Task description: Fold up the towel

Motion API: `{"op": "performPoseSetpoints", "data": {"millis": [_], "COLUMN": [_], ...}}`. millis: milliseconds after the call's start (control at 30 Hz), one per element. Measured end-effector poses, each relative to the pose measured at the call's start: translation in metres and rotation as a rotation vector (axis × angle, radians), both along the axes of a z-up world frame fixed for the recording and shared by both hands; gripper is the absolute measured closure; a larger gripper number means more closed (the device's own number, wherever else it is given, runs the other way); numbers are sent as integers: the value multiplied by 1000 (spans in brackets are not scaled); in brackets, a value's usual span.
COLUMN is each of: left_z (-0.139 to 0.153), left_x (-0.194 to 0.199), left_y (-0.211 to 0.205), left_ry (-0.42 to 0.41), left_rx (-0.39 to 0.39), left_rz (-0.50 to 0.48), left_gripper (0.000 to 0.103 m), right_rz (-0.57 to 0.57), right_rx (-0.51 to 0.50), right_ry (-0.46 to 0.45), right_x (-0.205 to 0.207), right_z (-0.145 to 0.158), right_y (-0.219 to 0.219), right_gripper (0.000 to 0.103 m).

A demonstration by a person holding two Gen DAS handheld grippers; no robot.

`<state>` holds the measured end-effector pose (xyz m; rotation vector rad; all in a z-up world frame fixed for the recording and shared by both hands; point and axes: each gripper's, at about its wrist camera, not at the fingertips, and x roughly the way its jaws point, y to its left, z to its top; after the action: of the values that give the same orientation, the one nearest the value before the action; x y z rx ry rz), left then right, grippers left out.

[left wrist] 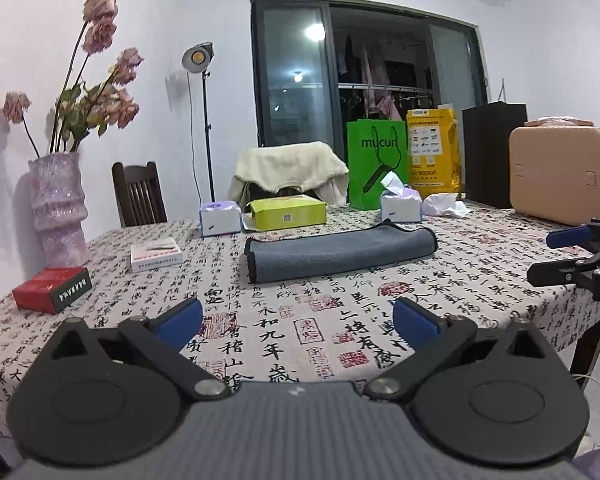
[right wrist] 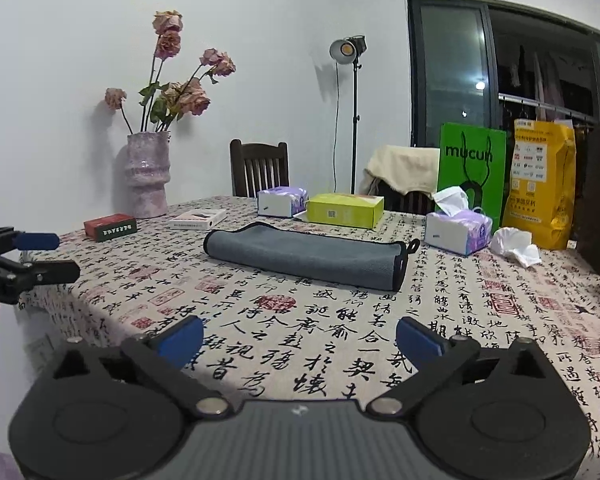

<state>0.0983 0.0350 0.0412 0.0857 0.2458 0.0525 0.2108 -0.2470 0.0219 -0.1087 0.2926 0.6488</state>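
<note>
A grey towel (left wrist: 340, 252) with black trim lies folded in a long strip on the calligraphy tablecloth (left wrist: 284, 332), in the middle of the table. It also shows in the right wrist view (right wrist: 308, 254). My left gripper (left wrist: 298, 322) is open and empty, hovering over the near edge of the table, well short of the towel. My right gripper (right wrist: 300, 338) is open and empty too, also near the front edge. Each gripper appears in the other's view: the right one (left wrist: 560, 254) at the right side, the left one (right wrist: 40, 254) at the left side.
Behind the towel stand tissue packs (left wrist: 220, 218) (left wrist: 400, 204), a yellow-green box (left wrist: 288, 212), a green bag (left wrist: 376, 160) and a yellow bag (left wrist: 434, 152). A pink case (left wrist: 560, 172) sits at right. A vase (left wrist: 58, 208), a red box (left wrist: 52, 288) and a white box (left wrist: 156, 254) sit at left.
</note>
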Motion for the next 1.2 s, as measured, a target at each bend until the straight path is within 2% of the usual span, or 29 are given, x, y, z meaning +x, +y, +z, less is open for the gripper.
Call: {"op": "performPoseSetpoints", "data": {"millis": [200, 467, 700, 900, 1100, 1200], "left_z": [-2, -4, -4, -9, -19, -23], "left_x": [-14, -33, -61, -76, -84, -87], "left_y": [1, 5, -10, -25, -29, -28], "left_ry": [2, -6, -56, -71, -42, -19], "left_rx": [-14, -30, -26, 26, -10, -39], "left_rz": [2, 32, 13, -42, -56, -47], "left_gripper": [0, 0, 0, 0, 0, 0], "right_rz": [7, 22, -10, 9, 38, 55], "right_rx": [0, 1, 45, 2, 60, 53], "right_ry": [-46, -48, -39, -112, -103, -85], "right_x": [-24, -40, -59, -90, -106, -110], "right_z": [5, 4, -7, -17, -17, -19], "right_y": [0, -3, -13, -11, -13, -9], "right_gripper": [0, 0, 0, 0, 0, 0]}}
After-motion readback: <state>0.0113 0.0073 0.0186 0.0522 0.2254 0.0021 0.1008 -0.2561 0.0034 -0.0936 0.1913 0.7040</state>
